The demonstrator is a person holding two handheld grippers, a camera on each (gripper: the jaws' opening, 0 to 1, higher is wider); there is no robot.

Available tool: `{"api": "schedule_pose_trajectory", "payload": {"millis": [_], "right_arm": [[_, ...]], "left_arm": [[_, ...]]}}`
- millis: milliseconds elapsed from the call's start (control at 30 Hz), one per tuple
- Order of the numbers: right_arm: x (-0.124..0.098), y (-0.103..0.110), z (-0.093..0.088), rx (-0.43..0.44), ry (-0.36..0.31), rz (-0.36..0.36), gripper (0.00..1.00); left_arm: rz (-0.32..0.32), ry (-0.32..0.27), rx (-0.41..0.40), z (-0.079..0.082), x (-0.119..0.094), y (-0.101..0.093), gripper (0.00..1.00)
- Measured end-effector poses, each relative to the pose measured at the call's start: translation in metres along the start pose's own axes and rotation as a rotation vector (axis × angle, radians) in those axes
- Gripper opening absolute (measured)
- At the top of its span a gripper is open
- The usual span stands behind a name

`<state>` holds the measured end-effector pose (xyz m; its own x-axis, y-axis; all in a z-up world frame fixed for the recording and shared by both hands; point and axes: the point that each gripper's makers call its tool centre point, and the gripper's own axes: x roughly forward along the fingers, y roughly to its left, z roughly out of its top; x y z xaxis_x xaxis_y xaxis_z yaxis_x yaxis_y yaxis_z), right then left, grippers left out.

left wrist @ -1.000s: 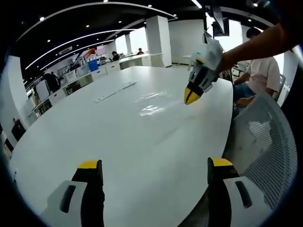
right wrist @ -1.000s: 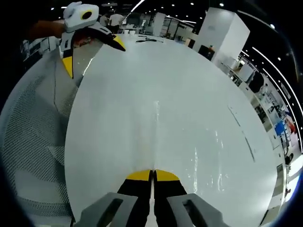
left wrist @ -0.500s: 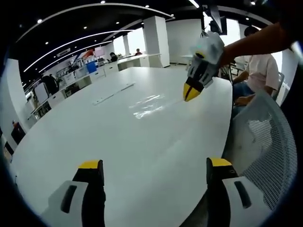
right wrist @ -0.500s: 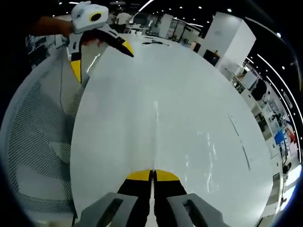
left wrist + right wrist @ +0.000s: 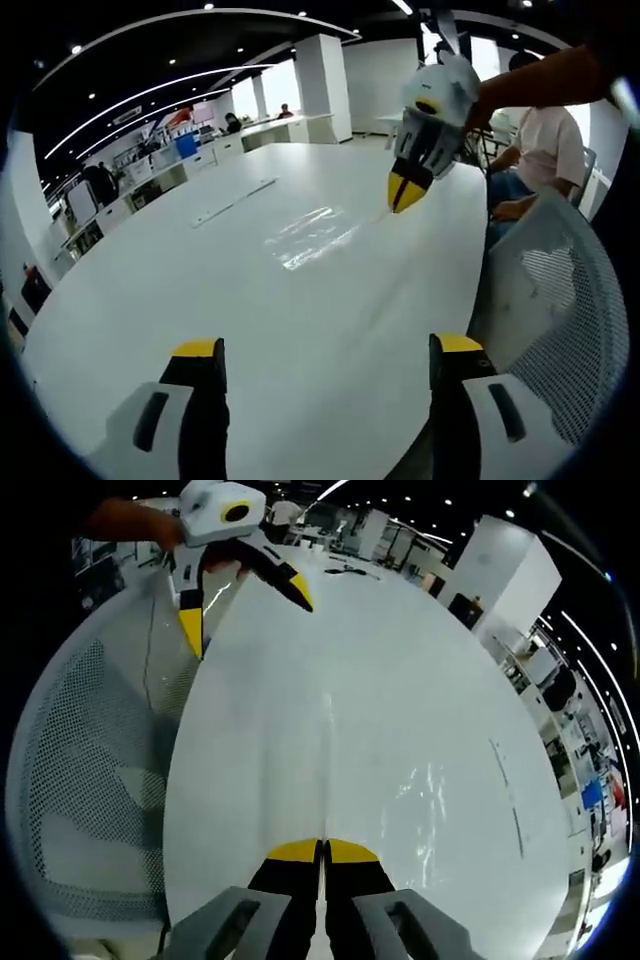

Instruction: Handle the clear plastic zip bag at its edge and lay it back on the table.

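The clear zip bag [image 5: 309,236] lies mostly flat on the white table [image 5: 200,290] and shows as shiny wrinkles. One edge runs up to my right gripper [image 5: 403,194], whose yellow tips are shut on it just above the table, near the right rim. In the right gripper view my right gripper [image 5: 322,849] is shut, and the zip bag [image 5: 425,780] stretches away from it with a crease down the middle. My left gripper [image 5: 320,355] stands open over the near table edge, holding nothing. From the other side, the left gripper [image 5: 245,610] appears open at the upper left.
A grey mesh chair [image 5: 560,300] stands at the table's edge, and that mesh chair [image 5: 90,770] is left of the right gripper. A person [image 5: 545,150] sits behind it. A long thin strip [image 5: 236,199] lies farther along the table. Desks and pillars stand at the back.
My right gripper has risen slightly with the bag's edge, and the bag's wrinkles now stretch toward it. The left gripper stays open and has shifted only a little.
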<state>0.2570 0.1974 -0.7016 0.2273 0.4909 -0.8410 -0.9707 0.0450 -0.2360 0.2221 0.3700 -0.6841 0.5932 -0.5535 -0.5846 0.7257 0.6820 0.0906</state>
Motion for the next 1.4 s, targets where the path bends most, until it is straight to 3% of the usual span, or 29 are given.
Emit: {"api": "schedule_pose_trajectory", "payload": {"millis": [633,967,1400], "right_arm": [[-0.005,0.015,0.007,-0.043,0.006,0.051,0.00],[-0.006,0.025,0.013,-0.047,0.004,0.083,0.00],[-0.004,0.037,0.021,-0.062,0.009,0.125,0.00]], "left_arm": [[-0.030,0.008,0.067,0.003,0.009,-0.008,0.69],[-0.042,0.014,0.144,0.008,0.011,-0.013,0.58],[-0.085,0.029,0.278,0.012,0.017,-0.026,0.35]]}}
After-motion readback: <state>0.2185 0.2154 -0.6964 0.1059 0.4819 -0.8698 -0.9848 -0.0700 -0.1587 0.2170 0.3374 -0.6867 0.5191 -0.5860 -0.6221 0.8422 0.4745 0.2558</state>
